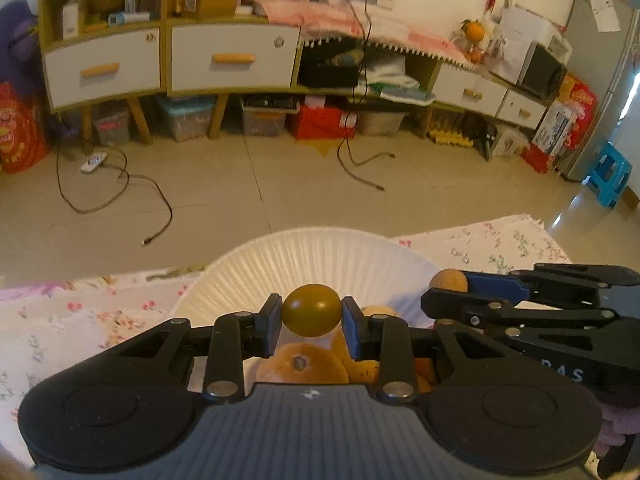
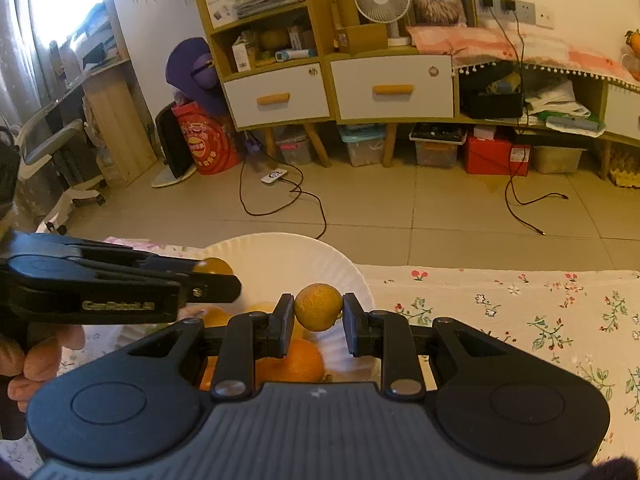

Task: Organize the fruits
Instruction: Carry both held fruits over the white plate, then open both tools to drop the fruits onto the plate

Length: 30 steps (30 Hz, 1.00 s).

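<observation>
Both grippers loaded over the paper plate (image 1: pixel 320 256).
Left gripper (image 1: pixel 312 316) clamped a smooth olive-yellow fruit (image 1: pixel 312 310); right gripper (image 2: pixel 319 314) clamped a rough yellow fruit (image 2: pixel 319 307); oranges (image 1: pixel 302 364) lay below.

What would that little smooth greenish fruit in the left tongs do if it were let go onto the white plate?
The greenish fruit looks round and glossy, so it would probably roll. The plate has raised fluted sides, which would likely stop it, as might the oranges already lying there. It is pinched only at two sides, so it might slip easily.
</observation>
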Tool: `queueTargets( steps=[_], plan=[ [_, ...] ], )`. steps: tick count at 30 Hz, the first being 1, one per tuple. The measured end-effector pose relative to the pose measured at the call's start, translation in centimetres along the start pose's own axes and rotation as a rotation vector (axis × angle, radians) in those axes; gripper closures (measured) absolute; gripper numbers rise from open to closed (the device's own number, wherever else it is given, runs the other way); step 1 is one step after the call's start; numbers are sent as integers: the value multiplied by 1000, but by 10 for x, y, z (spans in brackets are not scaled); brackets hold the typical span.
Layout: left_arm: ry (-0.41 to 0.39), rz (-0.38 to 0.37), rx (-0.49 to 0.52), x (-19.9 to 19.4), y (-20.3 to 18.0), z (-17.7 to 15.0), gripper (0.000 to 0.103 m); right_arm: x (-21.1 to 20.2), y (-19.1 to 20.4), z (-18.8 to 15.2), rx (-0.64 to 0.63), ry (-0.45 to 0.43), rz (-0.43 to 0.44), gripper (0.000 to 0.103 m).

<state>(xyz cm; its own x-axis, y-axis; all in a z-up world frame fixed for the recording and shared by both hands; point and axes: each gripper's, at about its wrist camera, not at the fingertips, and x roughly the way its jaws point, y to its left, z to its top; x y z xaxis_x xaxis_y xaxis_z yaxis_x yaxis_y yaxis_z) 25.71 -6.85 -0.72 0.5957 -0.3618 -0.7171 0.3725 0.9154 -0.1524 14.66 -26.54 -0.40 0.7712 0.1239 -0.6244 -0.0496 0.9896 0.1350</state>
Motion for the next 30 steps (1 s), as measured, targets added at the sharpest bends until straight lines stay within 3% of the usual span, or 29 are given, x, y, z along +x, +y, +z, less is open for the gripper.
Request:
queueTargets(
  steps=[8,20,26,30],
  plan=[
    [29,26,-62,8,10,-3,96,6,1,2,-35,32,-9,80],
    [0,128,53,9,-12,-2,95,10,5,4,-106,42,-34,80],
    [-10,124,13,5,-5,-1,87,8,5,4,-98,40,-42,77],
    [-29,123,9,-3,-6,-1,71,4,3,5,-76,36,-40,68]
  ],
)
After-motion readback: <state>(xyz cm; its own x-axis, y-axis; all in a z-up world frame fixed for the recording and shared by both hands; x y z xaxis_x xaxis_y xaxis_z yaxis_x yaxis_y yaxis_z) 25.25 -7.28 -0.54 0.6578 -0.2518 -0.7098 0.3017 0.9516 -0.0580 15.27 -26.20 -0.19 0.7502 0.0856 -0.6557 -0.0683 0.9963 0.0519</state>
